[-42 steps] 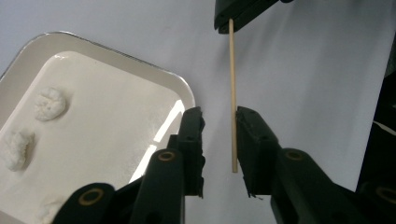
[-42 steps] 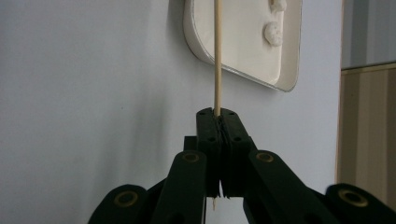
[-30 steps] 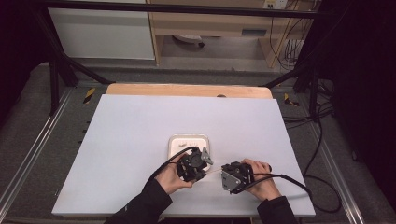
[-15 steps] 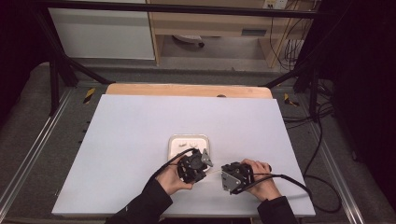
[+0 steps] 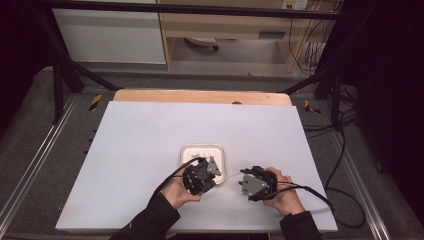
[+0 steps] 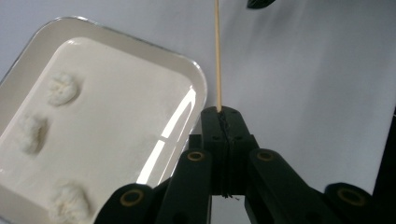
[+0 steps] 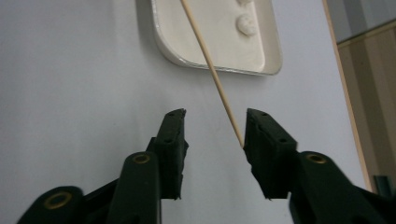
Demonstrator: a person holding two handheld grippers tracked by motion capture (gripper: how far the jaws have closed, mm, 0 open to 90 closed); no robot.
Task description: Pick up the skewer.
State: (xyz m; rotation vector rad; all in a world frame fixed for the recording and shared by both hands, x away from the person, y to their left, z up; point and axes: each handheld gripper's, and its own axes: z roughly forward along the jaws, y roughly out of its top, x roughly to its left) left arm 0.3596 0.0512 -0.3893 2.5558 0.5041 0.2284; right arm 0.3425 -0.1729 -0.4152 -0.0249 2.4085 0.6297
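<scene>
My left gripper (image 6: 223, 112) pinches the wooden stick (image 6: 217, 56) tight beside the tray (image 6: 198, 84), while my right gripper (image 7: 214, 128) gapes, 1 jaw touching it.

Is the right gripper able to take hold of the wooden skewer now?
Probably yes. The right gripper is open, and the free end of the wooden skewer already lies between its fingers, close against one of them. The left gripper holds the other end.

jaws pinching wooden skewer (image 6: 217, 56), white tray (image 6: 198, 93) beside
</scene>
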